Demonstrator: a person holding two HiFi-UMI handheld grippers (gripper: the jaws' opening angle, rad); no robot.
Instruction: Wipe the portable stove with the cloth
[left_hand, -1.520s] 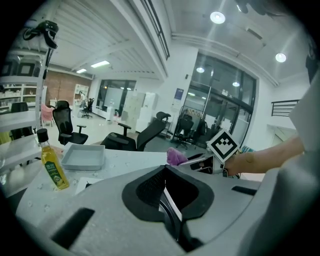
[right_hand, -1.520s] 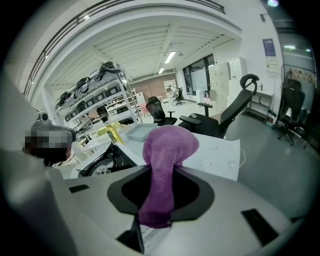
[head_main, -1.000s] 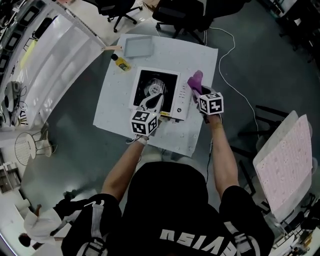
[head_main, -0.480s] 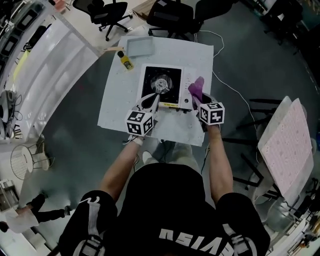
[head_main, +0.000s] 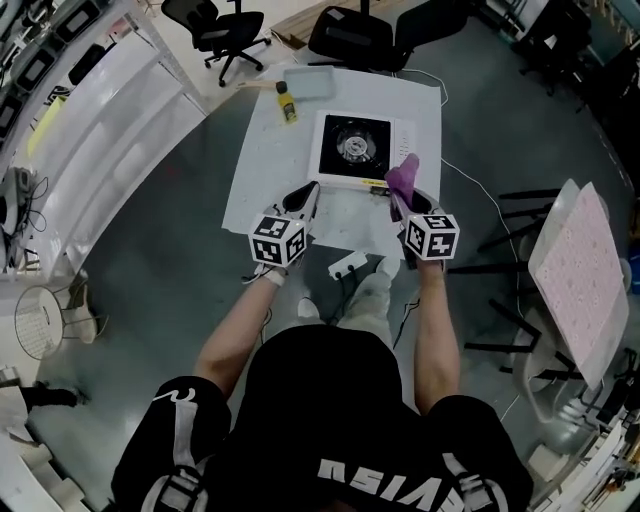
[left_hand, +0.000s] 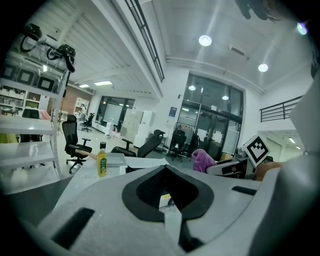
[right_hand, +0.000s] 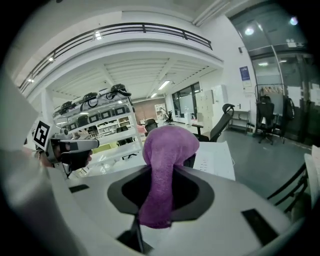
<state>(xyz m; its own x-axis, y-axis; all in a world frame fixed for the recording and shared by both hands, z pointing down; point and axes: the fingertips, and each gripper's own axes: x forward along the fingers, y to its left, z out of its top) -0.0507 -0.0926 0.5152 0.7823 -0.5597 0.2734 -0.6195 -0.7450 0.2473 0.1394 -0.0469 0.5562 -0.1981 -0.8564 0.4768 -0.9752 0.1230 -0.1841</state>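
The portable stove (head_main: 352, 145), white with a black top and round burner, sits on the white table (head_main: 268, 170). Both grippers hang at the table's near edge, short of the stove. My right gripper (head_main: 405, 200) is shut on the purple cloth (head_main: 404, 178). In the right gripper view the cloth (right_hand: 167, 150) bunches up out of that gripper (right_hand: 167, 172) and hangs down between the jaws. My left gripper (head_main: 300, 203) is off the stove's near left corner. In its own view the left gripper (left_hand: 166, 170) has its jaws together with nothing in them.
A yellow bottle (head_main: 285, 103) and a grey tray (head_main: 308, 82) stand at the table's far left. Black office chairs (head_main: 375, 30) crowd the far side. A white power strip (head_main: 346, 265) lies on the floor near my feet. A pink padded board (head_main: 582, 270) leans at the right.
Both grippers have drawn back from over the stove to the table's near edge and risen. The person has stepped back. The cloth stays in the right gripper.
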